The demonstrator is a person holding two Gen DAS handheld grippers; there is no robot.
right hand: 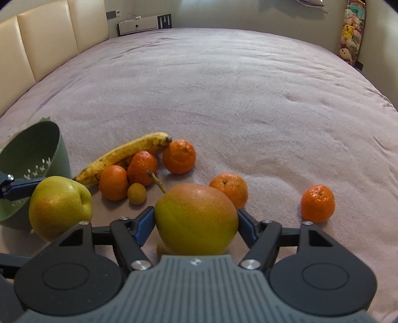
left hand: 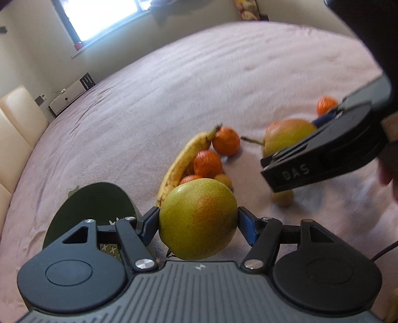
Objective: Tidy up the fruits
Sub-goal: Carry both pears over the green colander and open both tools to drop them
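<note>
Nearest to us, our left tongs (left hand: 198, 218) are clamped on a yellow-green pear (left hand: 197, 218), blue pads pressed to both its sides, and it hangs clear of the mauve bedspread (left hand: 223, 82). Our right tongs (right hand: 196, 221) grip a second pear (right hand: 196, 220) the same way, its stem pointing away from us. Each view shows the other's load from outside: the right wrist view catches the left pear (right hand: 59, 205) side-on, just left of our right tongs, while the left wrist view sees the right tongs (left hand: 298, 161) from the side with their pear (left hand: 288, 136) half hidden. Just left of the left tongs lies a green colander bowl (left hand: 94, 206), tipped on its side. Beyond the tongs, a banana (right hand: 124, 155) curves around three mandarins (right hand: 143, 167) and a small yellowish fruit (right hand: 136, 193), all close together. Only the right wrist view shows plainly the two mandarins (right hand: 230, 190) beyond and to the right of the right tongs, one just behind the pear and one (right hand: 318, 202) well apart. Farthest off, the left wrist view alone shows a bright window (left hand: 99, 17); the right alone a hanging stack of soft toys (right hand: 352, 32).
</note>
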